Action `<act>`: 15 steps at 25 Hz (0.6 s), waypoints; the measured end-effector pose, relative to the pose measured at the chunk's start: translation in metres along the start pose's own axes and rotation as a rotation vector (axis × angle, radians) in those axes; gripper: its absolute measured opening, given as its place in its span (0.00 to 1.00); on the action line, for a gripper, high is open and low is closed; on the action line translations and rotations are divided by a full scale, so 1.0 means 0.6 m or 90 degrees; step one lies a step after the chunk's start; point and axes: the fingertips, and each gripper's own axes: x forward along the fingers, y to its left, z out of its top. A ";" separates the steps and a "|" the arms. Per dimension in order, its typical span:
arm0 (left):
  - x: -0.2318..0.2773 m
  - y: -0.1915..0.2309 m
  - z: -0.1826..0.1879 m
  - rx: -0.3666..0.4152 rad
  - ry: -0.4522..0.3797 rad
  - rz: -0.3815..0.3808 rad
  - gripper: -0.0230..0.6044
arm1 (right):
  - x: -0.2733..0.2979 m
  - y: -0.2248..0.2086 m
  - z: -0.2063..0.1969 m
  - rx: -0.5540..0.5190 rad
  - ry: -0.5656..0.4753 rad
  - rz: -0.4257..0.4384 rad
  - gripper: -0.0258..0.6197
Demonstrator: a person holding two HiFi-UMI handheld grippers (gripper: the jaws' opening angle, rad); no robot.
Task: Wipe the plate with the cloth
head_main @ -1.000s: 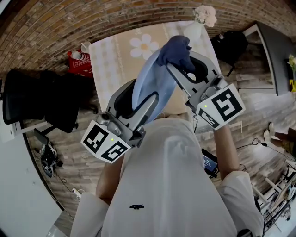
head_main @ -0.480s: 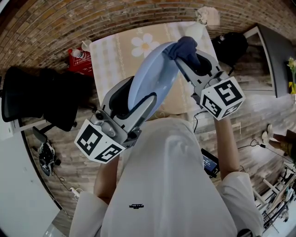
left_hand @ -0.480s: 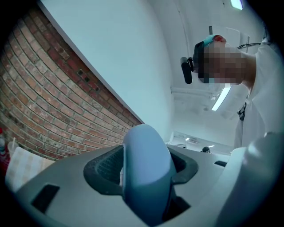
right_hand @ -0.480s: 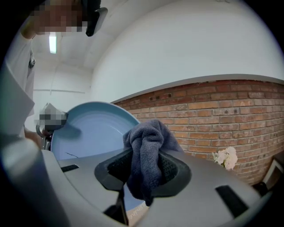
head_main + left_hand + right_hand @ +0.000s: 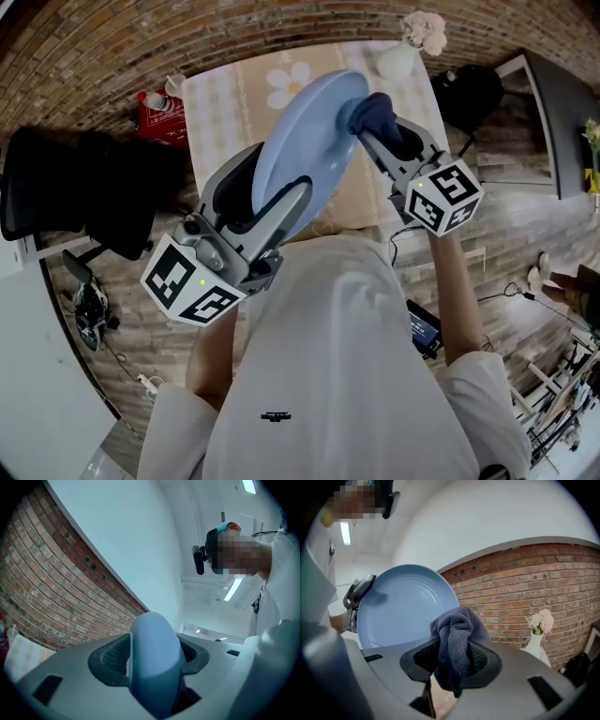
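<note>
Plate (image 5: 305, 141), on edge over the table (image 5: 225, 103), is clamped in the left gripper (image 5: 269, 194) while the right gripper (image 5: 384, 133) pinches a dark cloth (image 5: 373, 114) at its right rim, near a vase (image 5: 398, 59).

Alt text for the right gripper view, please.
The right gripper clamps a bunched dark blue cloth in front of a light blue plate that the left gripper holds up by its rim. Behind: a brick wall and a white vase of flowers.
</note>
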 end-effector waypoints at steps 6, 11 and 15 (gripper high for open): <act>0.002 0.007 0.007 -0.010 -0.018 0.010 0.44 | 0.000 0.027 -0.062 0.042 0.026 0.025 0.25; 0.010 0.013 0.009 -0.011 -0.022 0.017 0.44 | 0.000 0.047 -0.090 0.080 0.030 0.034 0.25; 0.020 0.021 0.013 -0.006 -0.025 0.019 0.44 | 0.002 0.067 -0.104 0.109 0.029 0.044 0.25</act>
